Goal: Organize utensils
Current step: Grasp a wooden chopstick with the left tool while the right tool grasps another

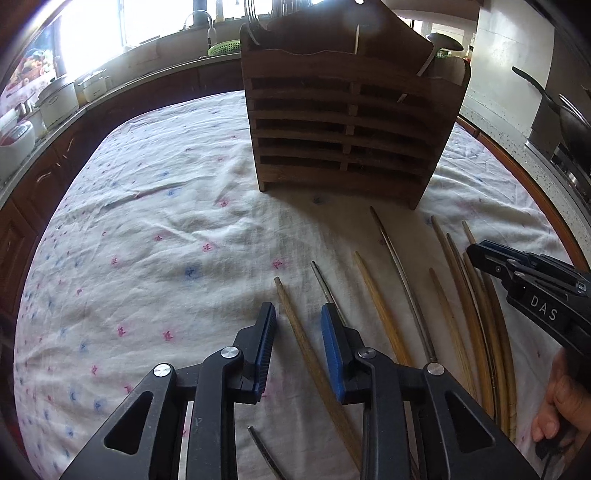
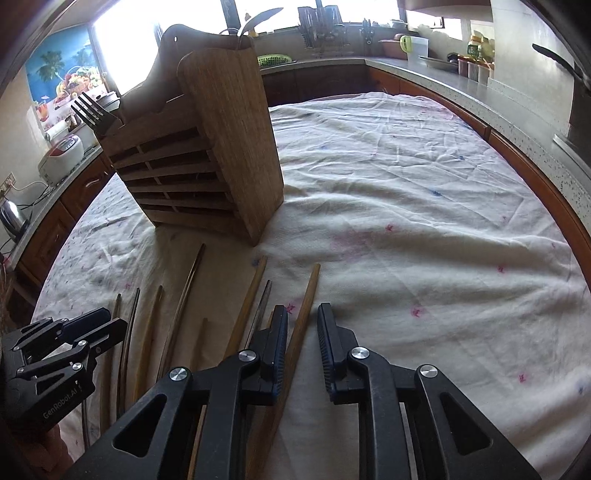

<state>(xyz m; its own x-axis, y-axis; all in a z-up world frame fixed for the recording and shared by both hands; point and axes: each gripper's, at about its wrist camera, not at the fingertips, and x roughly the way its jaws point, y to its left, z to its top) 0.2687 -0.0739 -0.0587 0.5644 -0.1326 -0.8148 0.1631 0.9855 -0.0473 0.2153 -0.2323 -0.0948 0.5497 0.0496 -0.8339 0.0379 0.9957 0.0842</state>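
A wooden slatted utensil holder stands upright on the white cloth; it also shows in the right wrist view with forks and a spoon in it. Several wooden and metal chopsticks lie side by side on the cloth before it. My left gripper is open, low over the cloth, its fingers either side of a wooden chopstick. My right gripper is open, astride another wooden chopstick. The right gripper shows at the left view's right edge.
The table is covered by a wrinkled white cloth with small pink and blue marks. Kitchen counters with pots, a rice cooker, a kettle and a pan ring the table.
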